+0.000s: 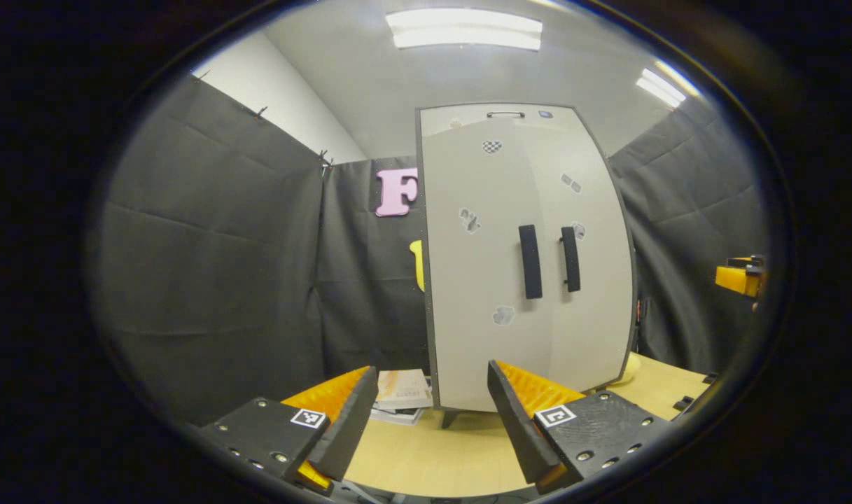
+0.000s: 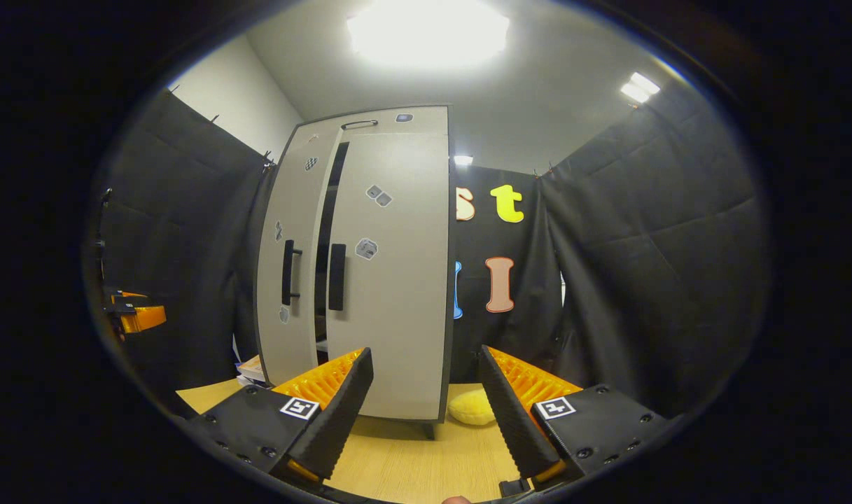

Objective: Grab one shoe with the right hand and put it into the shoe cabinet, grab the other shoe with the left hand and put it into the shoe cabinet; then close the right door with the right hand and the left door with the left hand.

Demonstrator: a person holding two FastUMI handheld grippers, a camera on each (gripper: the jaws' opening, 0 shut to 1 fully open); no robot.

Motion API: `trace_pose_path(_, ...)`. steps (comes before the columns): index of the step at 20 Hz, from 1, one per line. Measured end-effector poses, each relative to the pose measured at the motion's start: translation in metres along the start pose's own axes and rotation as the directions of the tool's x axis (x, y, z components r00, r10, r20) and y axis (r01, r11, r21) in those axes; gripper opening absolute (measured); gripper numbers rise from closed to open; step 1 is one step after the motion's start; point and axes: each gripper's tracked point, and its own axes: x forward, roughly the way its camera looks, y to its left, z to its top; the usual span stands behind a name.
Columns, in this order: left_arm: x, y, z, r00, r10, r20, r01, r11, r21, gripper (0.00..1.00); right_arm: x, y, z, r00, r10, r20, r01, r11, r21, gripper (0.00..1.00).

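Observation:
The grey shoe cabinet stands on the wooden table, with two black handles side by side at the middle. In the right gripper view a narrow dark gap runs between the cabinet's doors. The left door stands slightly ajar and the right door lies flush. My left gripper is open in front of the cabinet and short of it, holding nothing. My right gripper is open too, off to the cabinet's right front, and it also appears at the far right.
A stack of books lies on the table by the cabinet's left foot. A yellow soft object sits at its right foot. Black cloth walls close the booth on all sides.

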Motion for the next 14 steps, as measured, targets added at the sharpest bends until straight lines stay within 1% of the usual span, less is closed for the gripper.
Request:
trace_pose_path(1,-0.0007,0.0006,0.0000,1.000,-0.001,0.002,0.001,1.000,0.001,0.97,0.0006,-0.0005,-0.0007,1.000,-0.001,-0.001,0.001,1.000,0.000,0.96)
trace_pose_path(3,-0.0017,0.0016,-0.0001,1.000,0.001,-0.001,-0.001,1.000,0.000,0.97,0.0021,-0.0018,-0.0031,1.000,-0.004,-0.006,0.004,1.000,0.009,0.96)
trace_pose_path(4,-0.0021,0.0016,0.0000,1.000,0.002,-0.002,-0.002,1.000,-0.003,0.91,0.0026,-0.0023,-0.0037,1.000,-0.004,-0.008,0.004,1.000,0.013,0.96)
trace_pose_path(9,-0.0032,0.0044,0.0022,1.000,0.013,0.001,-0.013,1.000,0.000,0.92,0.0024,-0.0054,-0.0014,1.000,-0.013,-0.006,0.013,1.000,0.015,0.96)
trace_pose_path(10,-0.0032,0.0044,0.0031,1.000,0.014,0.003,-0.014,1.000,-0.001,0.97,0.0018,-0.0059,-0.0012,1.000,-0.013,-0.004,0.013,1.000,0.016,0.96)
trace_pose_path(13,-0.0052,0.0058,0.0043,1.000,0.021,0.008,-0.021,1.000,0.001,0.97,-0.0004,-0.0048,-0.0010,1.000,-0.012,-0.002,0.012,1.000,0.009,0.96)
trace_pose_path(14,-0.0050,0.0065,0.0054,1.000,0.023,0.009,-0.023,1.000,0.005,0.97,-0.0012,-0.0044,-0.0006,1.000,-0.012,-0.002,0.012,1.000,0.006,0.94)
